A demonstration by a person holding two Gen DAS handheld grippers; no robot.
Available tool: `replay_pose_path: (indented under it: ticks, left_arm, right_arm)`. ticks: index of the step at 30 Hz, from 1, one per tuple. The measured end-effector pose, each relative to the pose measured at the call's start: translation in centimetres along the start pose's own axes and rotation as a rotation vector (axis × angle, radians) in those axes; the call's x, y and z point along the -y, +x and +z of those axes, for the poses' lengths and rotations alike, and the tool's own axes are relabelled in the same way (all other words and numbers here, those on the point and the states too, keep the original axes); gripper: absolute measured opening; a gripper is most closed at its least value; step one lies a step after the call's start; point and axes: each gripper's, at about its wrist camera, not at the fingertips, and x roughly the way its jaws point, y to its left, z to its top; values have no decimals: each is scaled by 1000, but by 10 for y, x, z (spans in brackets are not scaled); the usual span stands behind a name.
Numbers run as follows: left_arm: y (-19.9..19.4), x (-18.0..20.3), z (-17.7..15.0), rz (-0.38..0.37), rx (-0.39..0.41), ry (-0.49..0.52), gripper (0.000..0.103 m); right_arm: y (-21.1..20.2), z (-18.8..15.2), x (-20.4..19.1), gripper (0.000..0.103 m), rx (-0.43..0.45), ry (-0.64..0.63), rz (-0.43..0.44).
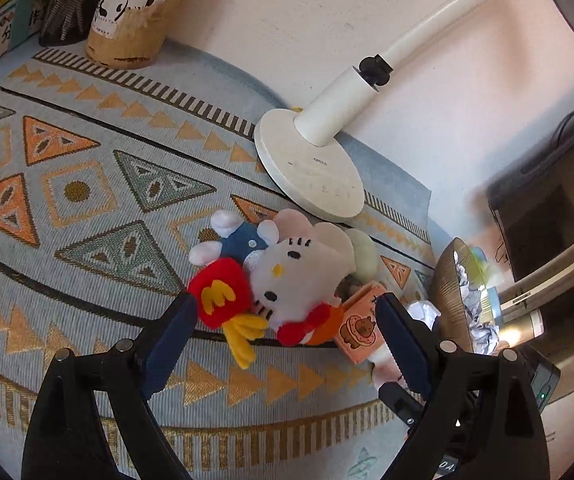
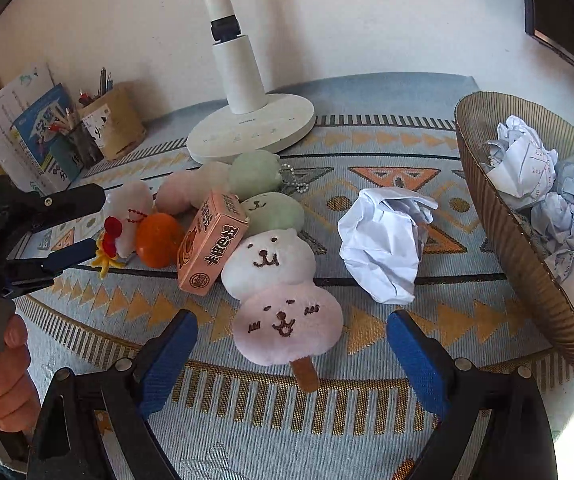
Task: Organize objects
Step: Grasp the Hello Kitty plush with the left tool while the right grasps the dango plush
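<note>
Blue-padded jaws of the left gripper [image 1: 287, 320] spread wide around the cat plush [image 1: 287, 276], holding nothing yet. Same wide spread on the right gripper [image 2: 293, 340], empty, straddling the stick of the dumpling plush [image 2: 283, 288]. Just beside both, a pink box [image 2: 211, 240]; near it a paper ball [image 2: 383, 240], with the basket [image 2: 527, 248] at the cloth's right edge. Likely snag: left pads closing on the cat plush could pinch or drag the box, given how tightly the toys crowd together.
</note>
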Motion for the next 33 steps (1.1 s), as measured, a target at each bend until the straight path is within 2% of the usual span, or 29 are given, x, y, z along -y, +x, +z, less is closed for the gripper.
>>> replay_pose_path:
  ticks: [3,4,5,7,10,13,16,19,21,24,28,31,33]
  left_arm:
    - [19,-1,7,29,-15,-27,89]
    - [21,2,8,48,-3,-13,88]
    - [23,5,8,69,3,4,86]
    - [25,8,7,71,6,25,75]
    - [23,6,7,56,9,38,68]
    - [10,5,5,33,26,64,67]
    - [-15,7,1,-43,50,112,67]
    - [-46,14,-10,-76,55,237,67]
    - [-64,17,-24,-94,28,333,67]
    - [-76,20,-54,-68,-22,470,67]
    - [-65,20,-93,-18,-116,591,68]
    - [-54,22,-109,42,-133,627,71]
    - [-48,21,-112,54,-136,615,75]
  right_arm:
    - [2,0,-8,78,11,-42,-9]
    - [2,-1,-12,69,16,-61,-9]
    - [0,-3,-16,59,27,-78,-46]
    - [-3,-6,-20,51,45,-89,-95]
    - [-16,-10,-19,51,92,-92,-87]
    - [-24,-16,-10,51,96,-54,-76]
    - [-33,-25,5,51,72,13,-45]
    - [-48,-36,19,51,38,67,28]
    - [-54,-45,22,51,5,86,64]
    - [-60,-55,20,51,-18,90,57]
    - [-64,-66,12,51,-19,46,6]
    - [-62,-72,11,51,-40,33,-13]
    - [-62,-77,10,53,-54,20,-6]
